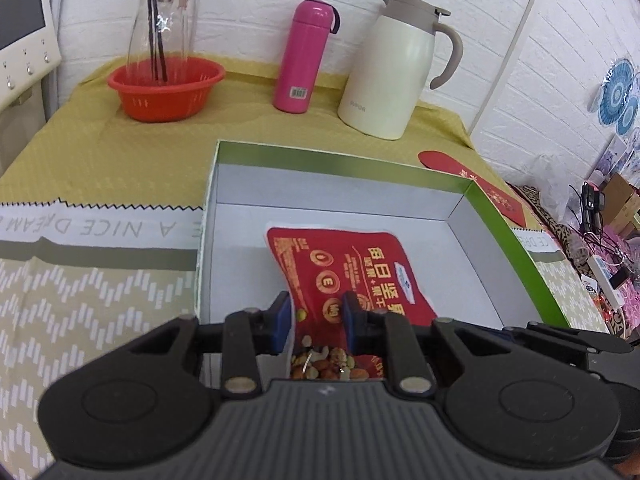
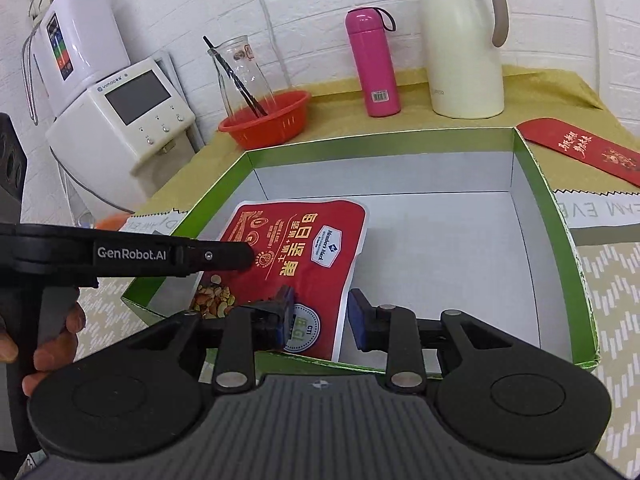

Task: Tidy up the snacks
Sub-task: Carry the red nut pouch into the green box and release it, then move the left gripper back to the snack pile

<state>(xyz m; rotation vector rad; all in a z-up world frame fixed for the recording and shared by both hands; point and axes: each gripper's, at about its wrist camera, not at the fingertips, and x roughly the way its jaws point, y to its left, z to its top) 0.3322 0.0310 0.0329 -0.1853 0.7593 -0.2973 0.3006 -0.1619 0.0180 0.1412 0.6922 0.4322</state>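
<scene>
A red snack bag (image 1: 340, 264) of mixed nuts lies tilted inside a green box with a white inside (image 1: 516, 256), its near end raised. My left gripper (image 1: 318, 316) is shut on that near end, by the clear window showing the nuts. In the right wrist view the same snack bag (image 2: 304, 248) rests in the green box (image 2: 560, 216), and the left gripper's black finger (image 2: 240, 258) reaches onto it from the left, held by a hand (image 2: 52, 340). My right gripper (image 2: 322, 316) straddles the bag's near corner. Its right pad stands clear of the bag edge, so it is open.
Along the wall stand an orange basket (image 1: 166, 88) holding a glass jar (image 1: 160, 24), a pink bottle (image 1: 304, 56) and a cream jug (image 1: 396, 68). A red envelope (image 2: 580, 148) lies right of the box. A white appliance (image 2: 132, 112) stands off the table's left.
</scene>
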